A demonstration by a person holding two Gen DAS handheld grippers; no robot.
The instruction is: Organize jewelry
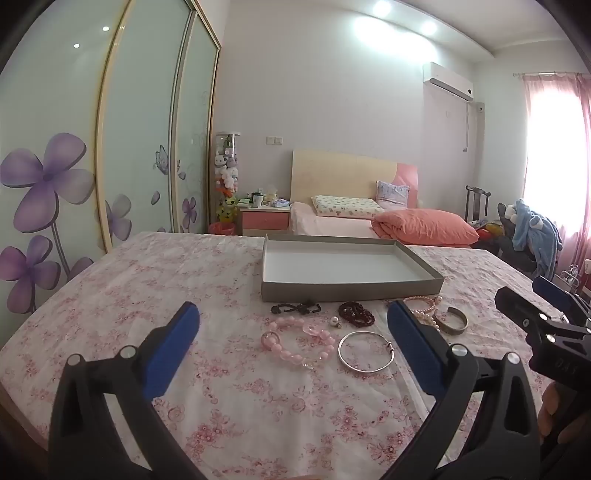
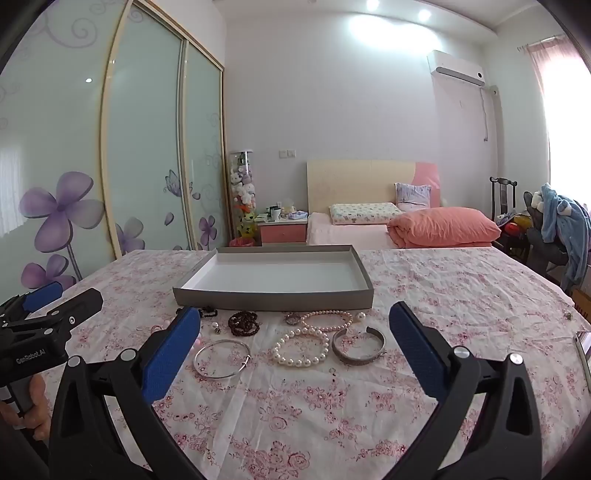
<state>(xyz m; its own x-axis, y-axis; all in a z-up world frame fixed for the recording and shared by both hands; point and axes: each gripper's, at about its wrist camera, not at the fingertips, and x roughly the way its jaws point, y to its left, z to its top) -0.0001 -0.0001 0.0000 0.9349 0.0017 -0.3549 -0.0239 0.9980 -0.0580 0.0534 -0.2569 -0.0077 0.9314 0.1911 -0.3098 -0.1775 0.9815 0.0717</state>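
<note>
Both grippers, left gripper (image 1: pixel 291 332) and right gripper (image 2: pixel 295 332), hover with jaws spread wide and empty above the floral tablecloth (image 2: pixel 332 406), where bracelets like the pearl bracelet (image 2: pixel 300 348) lie beside the empty gray tray (image 2: pixel 273 301), seemingly awaiting sorting.

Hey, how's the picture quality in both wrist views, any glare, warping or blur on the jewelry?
Left wrist view: the window blows out white at the right, wardrobe doors bow from fisheye, the pink bead bracelet is sharp. Right wrist view: ceiling lights flare, black corners vignette, the pearl bracelet is crisp.
</note>
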